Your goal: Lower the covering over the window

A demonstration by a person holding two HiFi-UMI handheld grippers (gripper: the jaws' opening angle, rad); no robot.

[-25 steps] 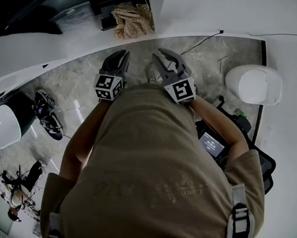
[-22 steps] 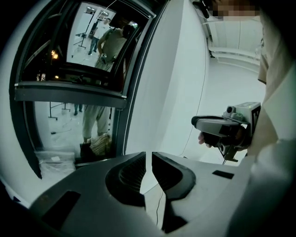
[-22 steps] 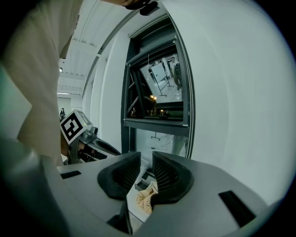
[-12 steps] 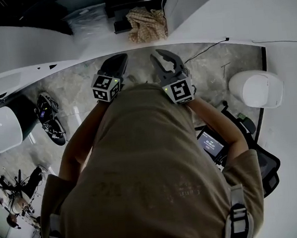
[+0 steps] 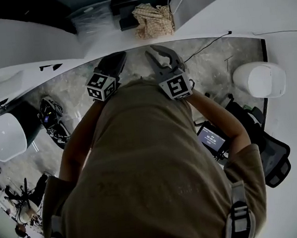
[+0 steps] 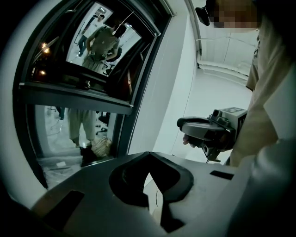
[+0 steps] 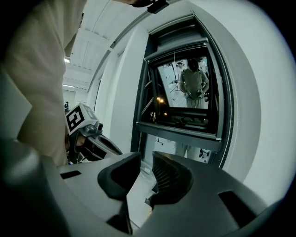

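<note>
The window (image 7: pixel 185 99) has a dark frame and stands in a white wall straight ahead of both grippers. Its glass (image 6: pixel 99 39) mirrors a person in a beige top. No covering shows over the glass; only a dark box (image 7: pixel 178 34) sits along the frame's top. My left gripper (image 6: pixel 149 155) is shut with its jaw tips touching and nothing between them. My right gripper (image 7: pixel 145 164) is open with an empty gap. In the head view the left gripper (image 5: pixel 116 57) and the right gripper (image 5: pixel 158 52) are held side by side in front of the chest, pointing at the window (image 5: pixel 100 0).
A checked cloth bundle (image 5: pixel 153 20) lies at the foot of the window. White domed objects stand at the right (image 5: pixel 262 78) and left (image 5: pixel 4 136). A black chair (image 5: pixel 266 151) and a small lit screen (image 5: pixel 210 138) are at my right, cables and gear (image 5: pixel 52 122) at my left.
The left gripper's jaws have closed from partly open to shut. Both grippers have moved slightly forward toward the window. The right jaws kept their gap.
</note>
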